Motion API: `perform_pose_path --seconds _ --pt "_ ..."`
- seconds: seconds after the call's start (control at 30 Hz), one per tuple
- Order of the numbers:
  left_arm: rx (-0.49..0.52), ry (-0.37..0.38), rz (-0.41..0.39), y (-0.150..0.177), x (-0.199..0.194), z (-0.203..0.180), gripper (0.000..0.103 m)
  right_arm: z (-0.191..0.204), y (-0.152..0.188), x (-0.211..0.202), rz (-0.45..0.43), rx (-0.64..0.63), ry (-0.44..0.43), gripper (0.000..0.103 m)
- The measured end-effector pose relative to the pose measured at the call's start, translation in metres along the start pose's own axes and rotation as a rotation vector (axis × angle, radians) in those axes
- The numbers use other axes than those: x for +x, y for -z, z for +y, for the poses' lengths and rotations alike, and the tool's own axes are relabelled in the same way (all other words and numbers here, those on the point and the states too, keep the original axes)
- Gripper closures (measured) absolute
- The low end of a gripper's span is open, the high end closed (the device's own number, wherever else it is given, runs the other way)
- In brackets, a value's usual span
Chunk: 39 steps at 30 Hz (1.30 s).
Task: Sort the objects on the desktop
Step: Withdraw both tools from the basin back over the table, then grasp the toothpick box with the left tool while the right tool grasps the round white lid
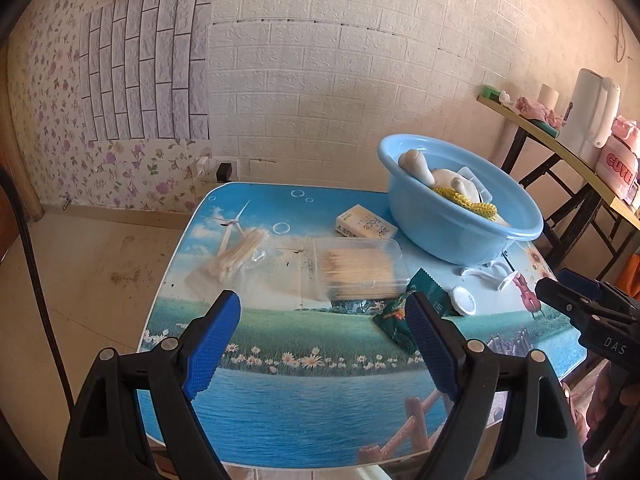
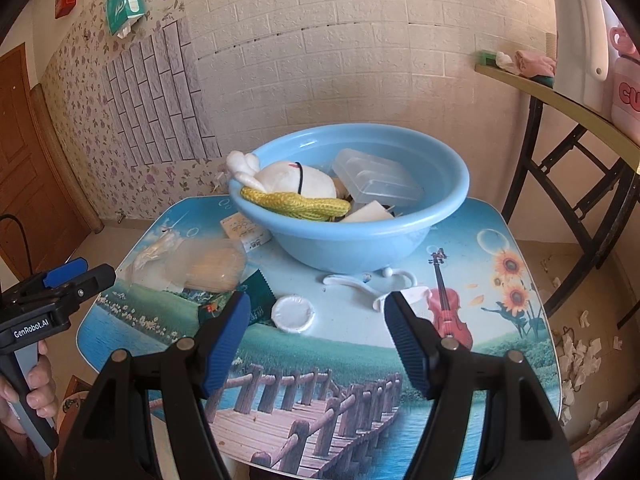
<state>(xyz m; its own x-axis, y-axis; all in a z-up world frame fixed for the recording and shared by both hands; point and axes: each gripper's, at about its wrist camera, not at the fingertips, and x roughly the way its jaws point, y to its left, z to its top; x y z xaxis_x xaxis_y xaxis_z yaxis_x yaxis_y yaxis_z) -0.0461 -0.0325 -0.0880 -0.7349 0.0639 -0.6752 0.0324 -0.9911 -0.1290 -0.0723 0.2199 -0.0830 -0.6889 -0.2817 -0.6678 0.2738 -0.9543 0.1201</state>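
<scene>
A light blue basin (image 1: pixel 472 236) (image 2: pixel 360 240) stands at the table's far right, holding a white plush toy (image 2: pixel 296 184), yellow cord (image 2: pixel 296 204) and a clear plastic box (image 2: pixel 376 180). On the table lie a clear box of toothpicks (image 1: pixel 360 272) (image 2: pixel 212 266), a bag of cotton swabs (image 1: pixel 236 260), a small white carton (image 1: pixel 366 224), a green snack packet (image 1: pixel 404 312) (image 2: pixel 248 300), a round white lid (image 1: pixel 464 300) (image 2: pixel 293 314) and a white hook (image 2: pixel 360 284). My left gripper (image 1: pixel 324 344) is open and empty above the near edge. My right gripper (image 2: pixel 316 344) is open and empty, just short of the lid.
The small table (image 1: pixel 280 408) has a printed landscape top. A side shelf (image 1: pixel 560 148) at the right carries a white kettle (image 1: pixel 588 108) and pink items. Paper scraps (image 2: pixel 576 356) litter the floor at the right. A brick-pattern wall stands behind.
</scene>
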Motion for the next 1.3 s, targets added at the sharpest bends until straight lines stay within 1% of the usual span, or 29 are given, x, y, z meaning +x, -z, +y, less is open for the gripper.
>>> perform_pose_path --seconds 0.23,0.4,0.5,0.6,0.67,0.77,0.8,0.87,0.9,1.0,1.13,1.23,1.3 --pt "0.027 0.006 0.009 0.013 0.001 -0.003 0.019 -0.007 0.014 0.003 0.027 0.023 0.014 0.033" --pt "0.041 0.024 0.056 0.019 0.018 -0.008 0.019 -0.01 0.019 0.014 0.062 0.018 0.013 0.033" --pt "0.083 0.04 0.063 0.02 0.025 -0.017 0.019 -0.013 0.02 0.021 0.072 0.019 0.007 0.034" --pt "0.131 0.022 0.065 0.019 0.033 -0.022 0.019 -0.013 0.018 0.031 0.087 0.016 -0.017 0.034" --pt "0.114 0.014 0.078 0.015 0.039 -0.016 0.019 -0.009 0.017 0.037 0.095 0.004 -0.026 0.034" --pt "0.009 0.035 0.117 0.008 0.05 0.001 0.019 -0.004 0.017 0.049 0.12 -0.003 -0.043 0.034" --pt "-0.012 0.045 0.128 0.008 0.054 0.004 0.018 -0.003 0.017 0.054 0.131 -0.01 -0.05 0.038" --pt "-0.008 0.038 0.134 0.007 0.06 0.006 0.015 0.0 0.017 0.065 0.159 -0.025 -0.057 0.044" --pt "0.005 0.027 0.131 0.007 0.063 0.005 0.011 0.0 0.017 0.069 0.168 -0.027 -0.06 0.045" --pt "0.023 0.031 0.128 0.003 0.07 0.001 0.011 0.0 0.015 0.078 0.181 -0.024 -0.062 0.046" --pt "0.008 0.058 0.146 -0.005 0.078 -0.007 0.008 0.003 0.012 0.089 0.199 -0.03 -0.066 0.046" --pt "0.016 0.078 0.156 -0.011 0.086 -0.017 0.006 0.007 0.012 0.094 0.205 -0.048 -0.068 0.046" --pt "0.032 0.07 0.159 -0.014 0.092 -0.025 0.006 0.009 0.012 0.096 0.201 -0.063 -0.057 0.046"
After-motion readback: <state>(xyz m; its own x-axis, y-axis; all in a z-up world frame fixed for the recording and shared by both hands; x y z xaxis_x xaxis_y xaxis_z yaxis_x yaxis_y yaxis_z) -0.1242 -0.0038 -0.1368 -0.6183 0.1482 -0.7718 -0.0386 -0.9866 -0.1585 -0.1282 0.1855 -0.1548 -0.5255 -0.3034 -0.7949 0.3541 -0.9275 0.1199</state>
